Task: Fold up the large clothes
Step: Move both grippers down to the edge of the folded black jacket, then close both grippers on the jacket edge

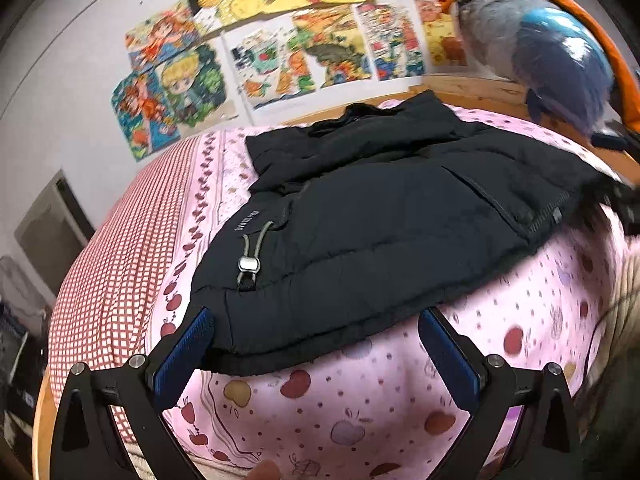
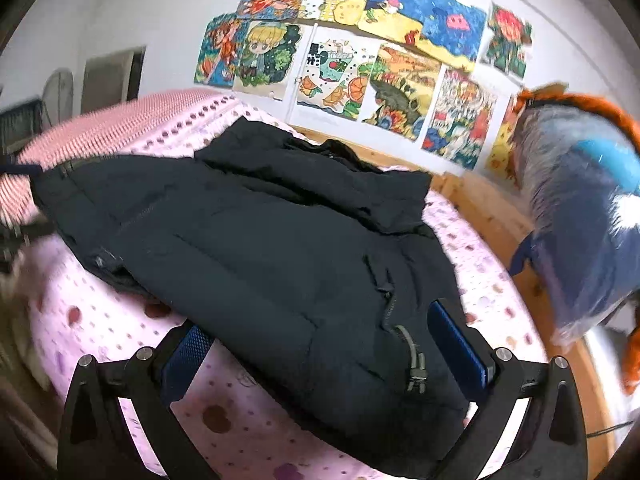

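A black padded jacket point(image 1: 380, 232) lies spread on a bed with a pink apple-print sheet point(image 1: 360, 400). A grey drawcord with a toggle point(image 1: 249, 266) hangs near its hem. My left gripper point(image 1: 316, 336) is open, its blue-padded fingers point(image 1: 188, 352) straddling the near hem corner, just above it. In the right wrist view the same jacket point(image 2: 260, 248) fills the middle. My right gripper point(image 2: 320, 348) is open, its fingers point(image 2: 456, 344) on either side of the other hem corner, where a cord toggle point(image 2: 416, 372) lies.
A red-checked cover point(image 1: 120, 260) lies on the bed's left. A wooden bed frame point(image 1: 480, 92) runs along the wall with colourful drawings point(image 1: 280, 48). A blue and grey bundle in plastic with orange trim point(image 1: 552, 56) sits at the right, also in the right wrist view point(image 2: 580, 208).
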Available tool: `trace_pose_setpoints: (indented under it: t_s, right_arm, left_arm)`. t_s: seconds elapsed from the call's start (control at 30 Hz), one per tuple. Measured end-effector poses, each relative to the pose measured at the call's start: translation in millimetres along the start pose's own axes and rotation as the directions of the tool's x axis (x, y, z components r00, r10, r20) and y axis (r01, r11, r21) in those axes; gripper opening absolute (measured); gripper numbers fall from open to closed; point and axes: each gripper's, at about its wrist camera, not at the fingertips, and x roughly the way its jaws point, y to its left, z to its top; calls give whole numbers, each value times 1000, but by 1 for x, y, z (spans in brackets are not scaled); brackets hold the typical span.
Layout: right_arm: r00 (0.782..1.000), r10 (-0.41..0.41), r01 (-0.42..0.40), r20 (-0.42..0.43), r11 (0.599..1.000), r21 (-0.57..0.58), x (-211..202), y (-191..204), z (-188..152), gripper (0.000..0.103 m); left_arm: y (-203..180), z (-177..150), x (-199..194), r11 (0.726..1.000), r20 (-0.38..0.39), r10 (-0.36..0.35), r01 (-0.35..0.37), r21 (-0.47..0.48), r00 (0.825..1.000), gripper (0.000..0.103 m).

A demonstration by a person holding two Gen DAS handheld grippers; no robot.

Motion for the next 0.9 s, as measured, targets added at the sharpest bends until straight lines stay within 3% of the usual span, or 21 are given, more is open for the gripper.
trace_pose_setpoints:
  t_s: [0.13,0.27,0.5,0.57,0.63,0.67,0.7,0.8,0.9]
  right_arm:
    - [999,43,-43,-6,998,38,9,-9,-5,101]
    - [1000,20,-20,9,1000,5,10,-7,-5,101]
    - [996,-80,85,35,987,-140,4,15,-13,101]
    - [994,-99,104,42,981,-163,2,20,-13,101]
    - [992,-114,123,60,978,-169,-4,24,-14,100]
    - [991,-116,126,65,978,-168,-7,26,-14,90]
    - [993,-97,106,62,981,-165,-8,27,-14,74]
    - [999,-46,49,26,984,-170,-6,34,-12,46]
    - [1000,-14,15,9,982,-190,-2,38,-8,26]
  left_arm:
    - [-13,-13,0,995,15,28,-30,99,999,103]
    - [-28,-14,2,969,64,130,-140,202,989,103]
    - [-30,6,10,957,128,185,-208,201,974,101]
    - [-25,10,8,964,139,177,-200,176,974,92]
    - [-20,12,9,969,139,161,-183,165,977,71]
    - [-19,13,10,971,134,152,-174,167,979,56]
    - [-19,14,12,972,127,138,-159,171,982,46]
    - [-22,20,13,970,124,121,-144,198,985,29]
    - [-23,30,10,966,153,122,-153,209,981,16]
